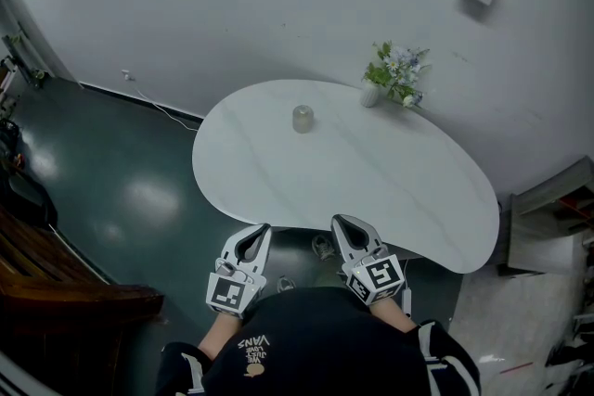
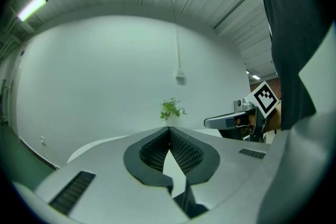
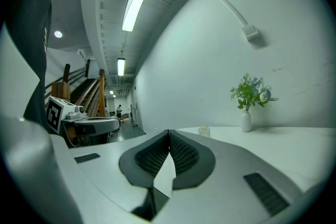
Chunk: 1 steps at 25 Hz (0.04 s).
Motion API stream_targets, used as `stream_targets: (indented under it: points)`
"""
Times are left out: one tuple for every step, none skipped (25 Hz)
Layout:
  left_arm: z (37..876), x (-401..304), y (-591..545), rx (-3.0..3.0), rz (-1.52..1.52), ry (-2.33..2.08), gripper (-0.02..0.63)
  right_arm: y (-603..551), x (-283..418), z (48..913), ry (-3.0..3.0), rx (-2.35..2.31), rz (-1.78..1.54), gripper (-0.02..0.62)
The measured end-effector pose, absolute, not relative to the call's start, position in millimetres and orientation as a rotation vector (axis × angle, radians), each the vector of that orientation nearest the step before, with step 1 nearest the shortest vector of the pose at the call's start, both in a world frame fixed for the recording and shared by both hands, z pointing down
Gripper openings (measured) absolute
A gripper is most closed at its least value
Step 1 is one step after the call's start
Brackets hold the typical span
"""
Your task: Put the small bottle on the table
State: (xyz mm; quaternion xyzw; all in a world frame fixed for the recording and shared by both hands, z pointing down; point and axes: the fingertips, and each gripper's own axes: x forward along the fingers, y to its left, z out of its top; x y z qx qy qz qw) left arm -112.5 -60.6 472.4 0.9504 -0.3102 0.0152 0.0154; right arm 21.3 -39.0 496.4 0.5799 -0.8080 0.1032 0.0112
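small bottle (image 1: pixel 303 118): upright, far edge of table (image 1: pixel 390 181) | left gripper (image 1: pixel 265 229): jaws together, empty | right gripper (image 1: pixel 337 221): jaws together, empty

**What stays unclear around the table**

On the table (image 1: pixel 399 190), the small bottle (image 1: pixel 303 118) is too small to tell its cap or contents. In the right gripper view it is only a pale blob. In the left gripper view the vase (image 1: pixel 370 95) under the flowers (image 2: pixel 171 109) barely stands out from the pale wall. Its foot is hidden behind the closed tips of the left gripper (image 2: pixel 169 128). Right of the table, a shelf (image 1: pixel 557 199) is cut off by the picture's edge. So is the dark wooden furniture (image 1: pixel 56 283) left of the table. On the near side of the table, the person's forearms (image 1: pixel 215 334) are mostly hidden behind a dark top (image 1: pixel 316 338).
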Motion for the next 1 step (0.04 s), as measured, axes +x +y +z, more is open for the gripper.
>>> stream_targets:
  points:
    - [472.6,-111.7,-61.6,2.958,0.047,-0.965,0.018,-40.0,22.0,496.6,-2.521,1.807,0.321,0.044]
